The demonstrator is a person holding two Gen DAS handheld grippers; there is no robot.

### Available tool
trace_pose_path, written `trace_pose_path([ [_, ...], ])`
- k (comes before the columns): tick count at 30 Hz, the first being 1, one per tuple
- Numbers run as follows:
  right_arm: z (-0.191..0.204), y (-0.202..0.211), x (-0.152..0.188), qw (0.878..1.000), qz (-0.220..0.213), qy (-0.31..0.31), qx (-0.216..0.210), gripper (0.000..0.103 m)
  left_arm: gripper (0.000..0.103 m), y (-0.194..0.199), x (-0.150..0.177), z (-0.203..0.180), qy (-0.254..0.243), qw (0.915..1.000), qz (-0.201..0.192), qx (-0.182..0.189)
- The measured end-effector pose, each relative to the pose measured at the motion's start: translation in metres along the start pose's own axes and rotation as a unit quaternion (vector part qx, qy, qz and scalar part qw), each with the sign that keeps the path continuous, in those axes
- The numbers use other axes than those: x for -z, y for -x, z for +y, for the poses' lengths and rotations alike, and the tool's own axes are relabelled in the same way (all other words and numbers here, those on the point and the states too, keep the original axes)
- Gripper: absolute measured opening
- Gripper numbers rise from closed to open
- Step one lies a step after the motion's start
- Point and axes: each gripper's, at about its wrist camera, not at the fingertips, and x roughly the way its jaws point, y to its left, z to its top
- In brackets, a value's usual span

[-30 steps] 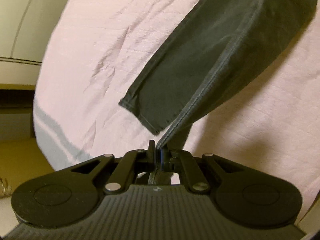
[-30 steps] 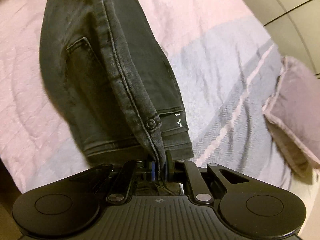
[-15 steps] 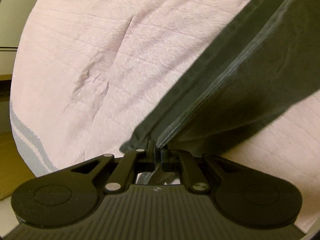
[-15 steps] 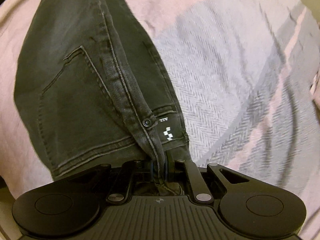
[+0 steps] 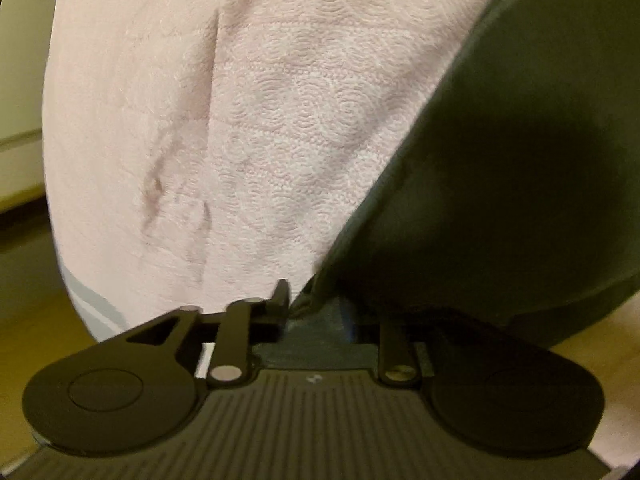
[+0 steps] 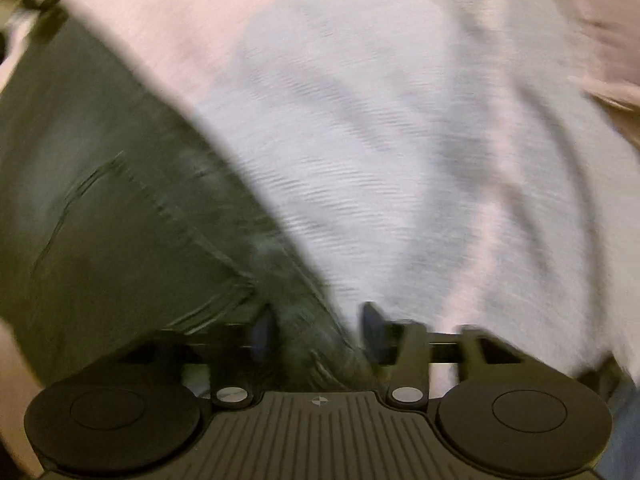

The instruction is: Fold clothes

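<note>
Dark grey jeans lie on a bed. In the left wrist view a jeans leg (image 5: 500, 180) fills the right side and runs down into my left gripper (image 5: 320, 312). Its jaws are opening: the left finger (image 5: 282, 298) stands clear of the cloth, the other is hidden under it. The right wrist view is blurred. The waist end of the jeans (image 6: 100, 220), with a back pocket, lies at the left. My right gripper (image 6: 316, 332) is opening too, and the waistband seam runs loosely between its parted fingers (image 6: 372, 328).
A pink quilted bedspread (image 5: 280, 120) lies under the leg, its edge dropping to a yellowish floor (image 5: 32, 312) at the left. Under the waist is a grey and pink striped blanket (image 6: 400, 160). A pillow (image 6: 612, 80) sits at the far right.
Both grippers have come down close to the bed with the jeans, which now rest on it. Both pairs of jaws, shut on the cloth before, now stand apart.
</note>
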Motion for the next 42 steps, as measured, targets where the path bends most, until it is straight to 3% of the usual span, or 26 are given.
trace_pose_path([
  [1,-0.006,0.009,0.005,0.999,-0.014,-0.032,0.006,0.06,0.036,0.003,0.002,0.001,-0.002,1.0,0.003,-0.002],
  [6,-0.008,0.044,0.044,0.98,-0.081,-0.182,0.019,0.061,0.04,0.031,0.014,0.007,0.028,0.9995,-0.013,0.007],
  [11,-0.014,0.033,0.076,0.954,-0.099,-0.281,-0.002,0.062,0.042,0.06,0.026,-0.014,0.031,0.9987,-0.04,-0.003],
  [14,-0.023,0.014,0.078,0.946,-0.1,-0.307,0.002,0.062,0.042,0.07,0.035,-0.023,0.054,0.9977,-0.042,0.005],
  [20,-0.008,0.015,0.065,0.95,-0.094,-0.294,0.052,0.062,0.042,0.096,0.071,-0.039,0.11,0.9928,-0.044,0.014],
  [24,0.034,0.048,0.059,0.953,-0.117,-0.247,0.132,0.062,0.046,0.109,0.108,-0.055,0.145,0.9882,-0.048,0.014],
  [27,0.081,0.072,0.058,0.953,-0.158,-0.214,0.148,0.062,0.053,0.112,0.131,-0.079,0.135,0.9895,-0.051,-0.003],
  [31,0.152,0.085,0.048,0.961,-0.185,-0.177,0.104,0.062,0.053,0.106,0.156,-0.108,0.117,0.9909,-0.064,-0.022],
  [35,0.226,0.074,0.026,0.97,-0.179,-0.162,0.044,0.062,0.052,0.091,0.172,-0.124,0.107,0.9881,-0.103,-0.038],
  [38,0.278,0.062,0.004,0.973,-0.173,-0.155,0.017,0.062,0.032,0.071,0.178,-0.13,0.079,0.9855,-0.138,-0.061],
  [42,0.344,0.056,-0.026,0.97,-0.185,-0.155,0.019,0.062,0.031,0.025,0.175,-0.132,0.027,0.9772,-0.183,-0.104],
])
